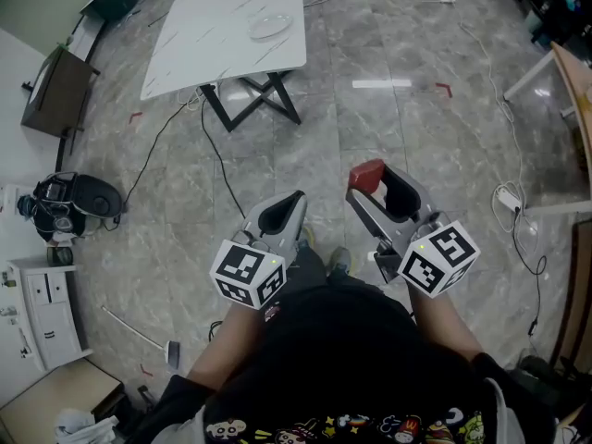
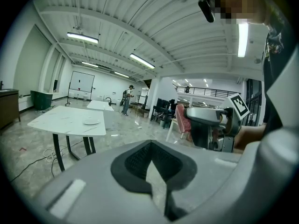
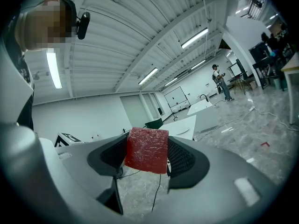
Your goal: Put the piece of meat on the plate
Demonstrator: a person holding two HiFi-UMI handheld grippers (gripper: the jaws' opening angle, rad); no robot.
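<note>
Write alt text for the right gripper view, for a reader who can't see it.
A red piece of meat is clamped between the jaws of the right gripper, above a grey stone floor. Beyond it, in a large hall, stands a white table bearing a plate.

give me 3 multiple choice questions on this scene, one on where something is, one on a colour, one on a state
1. Where is the plate?
A) on the white table
B) on the floor
C) on a chair

2. What colour is the piece of meat?
A) green
B) red
C) white

3. What state is the right gripper in?
A) open and empty
B) shut on a cup
C) shut on the piece of meat

Answers:
1 A, the head view shows it lying on the tabletop.
2 B, the block between the jaws is plainly red.
3 C, in the right gripper view both jaws press against its sides.
</note>
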